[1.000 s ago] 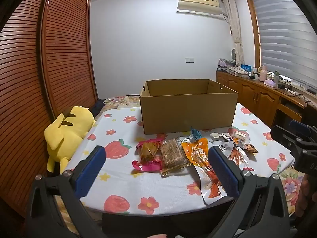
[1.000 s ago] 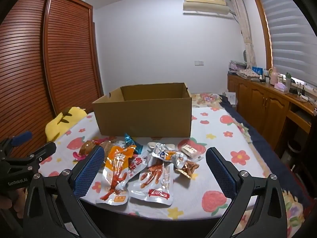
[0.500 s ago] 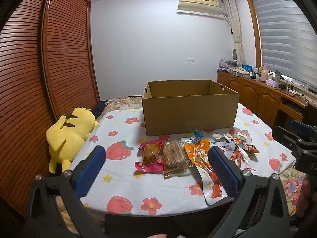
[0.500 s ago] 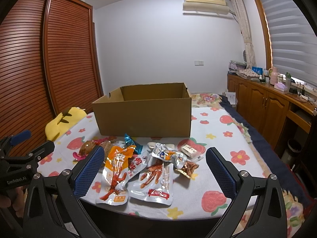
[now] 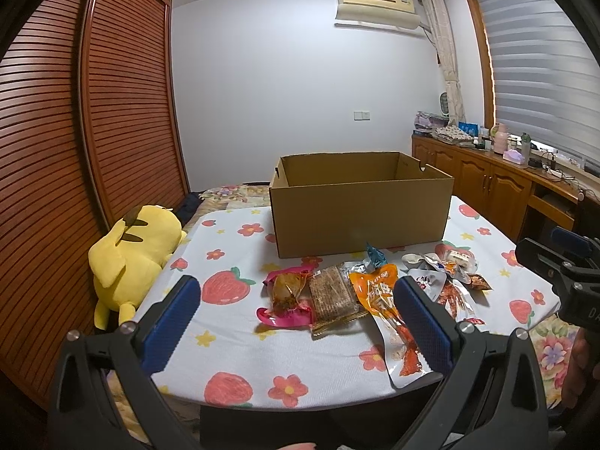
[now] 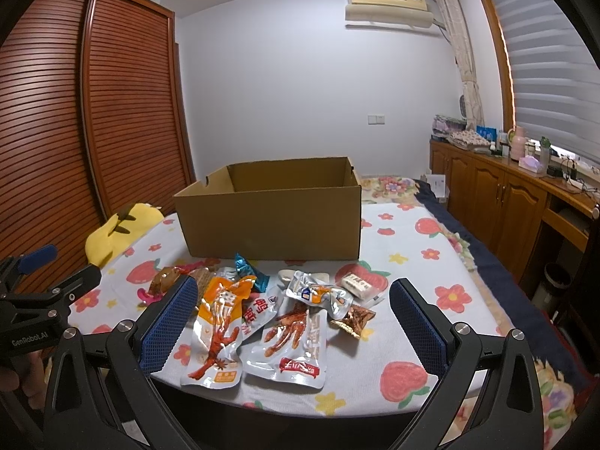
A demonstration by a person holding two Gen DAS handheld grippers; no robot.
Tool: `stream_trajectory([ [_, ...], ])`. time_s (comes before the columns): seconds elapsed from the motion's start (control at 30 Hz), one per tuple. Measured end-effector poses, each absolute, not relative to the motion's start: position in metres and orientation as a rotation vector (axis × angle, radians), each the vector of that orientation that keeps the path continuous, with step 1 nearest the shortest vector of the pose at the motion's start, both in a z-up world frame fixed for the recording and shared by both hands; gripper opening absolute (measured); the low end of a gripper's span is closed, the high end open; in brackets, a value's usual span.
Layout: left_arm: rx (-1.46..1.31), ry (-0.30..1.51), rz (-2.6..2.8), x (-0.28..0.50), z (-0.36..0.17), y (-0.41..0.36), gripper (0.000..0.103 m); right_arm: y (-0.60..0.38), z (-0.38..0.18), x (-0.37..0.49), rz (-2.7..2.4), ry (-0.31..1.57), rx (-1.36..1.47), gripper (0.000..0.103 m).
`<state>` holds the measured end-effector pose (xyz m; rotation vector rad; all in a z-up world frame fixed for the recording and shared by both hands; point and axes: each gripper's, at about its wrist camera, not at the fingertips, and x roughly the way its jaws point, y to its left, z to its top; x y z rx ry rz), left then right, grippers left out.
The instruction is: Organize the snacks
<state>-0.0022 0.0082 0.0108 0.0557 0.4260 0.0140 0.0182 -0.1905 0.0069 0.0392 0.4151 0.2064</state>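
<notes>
- Holding the left gripper (image 5: 294, 313) over the near edge of the table (image 5: 240, 352), we keep its blue pads (image 5: 170, 322) wide apart, with nothing between them.
- We hold the right gripper (image 6: 292, 317) the same way, at the near edge, its fingers far apart and empty.
- We see the cardboard box (image 5: 360, 210) standing open on the far half of the table, on the cloth with strawberries and flowers.
- All snacks lie in a loose group on the cloth just in front of the box, outside it.
- On the left of the group we see a pink packet (image 5: 287, 296), touching a clear packet with a brown cake (image 5: 332, 294).
- Next to them lies a long orange packet (image 6: 219, 322), and its near end reaches the table edge.
- A silver packet with red print (image 6: 290, 345) lies beside it, partly under a smaller silver packet (image 6: 318, 294).
- A small blue wrapper (image 6: 249, 270) is near the box front, and a white bar (image 6: 358, 283) lies on the right.
- A yellow plush toy (image 5: 131, 258) lies at the left side of the table.
</notes>
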Motion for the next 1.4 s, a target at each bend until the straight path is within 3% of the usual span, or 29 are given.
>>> stream_trajectory([
  [1.4, 0.058, 0.433, 0.012, -0.0018, 0.0073, 0.0046, 0.103, -0.1913, 0.0056, 0.0194, 0.209, 0.418, 0.044, 0.103],
])
